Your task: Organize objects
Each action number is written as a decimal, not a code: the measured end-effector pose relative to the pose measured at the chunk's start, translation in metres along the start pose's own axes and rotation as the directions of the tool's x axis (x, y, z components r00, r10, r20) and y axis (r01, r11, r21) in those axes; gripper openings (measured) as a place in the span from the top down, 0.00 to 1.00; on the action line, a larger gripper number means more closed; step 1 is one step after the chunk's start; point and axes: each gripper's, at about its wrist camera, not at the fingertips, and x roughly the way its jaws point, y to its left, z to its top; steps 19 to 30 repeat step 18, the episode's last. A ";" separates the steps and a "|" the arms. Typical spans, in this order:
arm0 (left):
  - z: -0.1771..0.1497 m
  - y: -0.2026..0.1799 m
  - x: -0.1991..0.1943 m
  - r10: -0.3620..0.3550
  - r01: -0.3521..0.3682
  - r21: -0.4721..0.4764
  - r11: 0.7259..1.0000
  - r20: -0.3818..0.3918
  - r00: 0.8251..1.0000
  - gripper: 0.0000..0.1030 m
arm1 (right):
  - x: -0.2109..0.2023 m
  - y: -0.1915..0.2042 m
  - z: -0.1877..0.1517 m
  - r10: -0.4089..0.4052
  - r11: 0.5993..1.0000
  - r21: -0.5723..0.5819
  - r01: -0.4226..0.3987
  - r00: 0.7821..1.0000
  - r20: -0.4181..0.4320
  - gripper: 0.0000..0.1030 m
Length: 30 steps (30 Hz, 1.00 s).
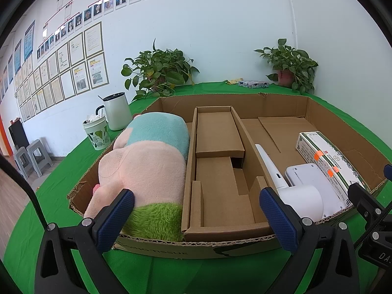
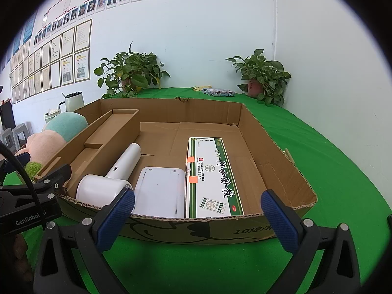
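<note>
A shallow cardboard box (image 1: 220, 246) (image 2: 281, 144) lies on the green table. In its left bay rests a pink, teal and green plush toy (image 1: 147, 169) (image 2: 46, 144). A cardboard insert (image 1: 218, 161) (image 2: 110, 132) fills the middle. On the right lie a white hair dryer (image 1: 301, 196) (image 2: 110, 181), a white flat device (image 2: 160, 191) (image 1: 316, 176) and a white-green medicine box (image 2: 210, 176) (image 1: 328, 156). My left gripper (image 1: 196, 216) is open in front of the box's near wall, empty. My right gripper (image 2: 198, 216) is open before the right bay, empty.
Two potted plants (image 1: 156, 73) (image 1: 289, 66) stand along the back wall, a small packet (image 1: 253, 84) between them. A white kettle (image 1: 116, 111) and a patterned cup (image 1: 96, 132) sit left of the box. Grey stools (image 1: 31, 156) stand on the floor at left.
</note>
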 end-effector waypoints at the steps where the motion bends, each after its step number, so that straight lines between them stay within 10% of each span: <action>1: 0.000 0.000 0.001 -0.001 0.001 -0.001 1.000 0.000 1.000 0.00 | 0.000 0.000 0.000 0.000 1.000 0.000 0.000 1.000 0.000 0.00; 30: 0.000 -0.001 0.001 -0.001 0.001 -0.002 1.000 -0.001 1.000 0.00 | 0.000 0.000 0.000 0.000 1.000 0.000 0.000 1.000 0.000 0.00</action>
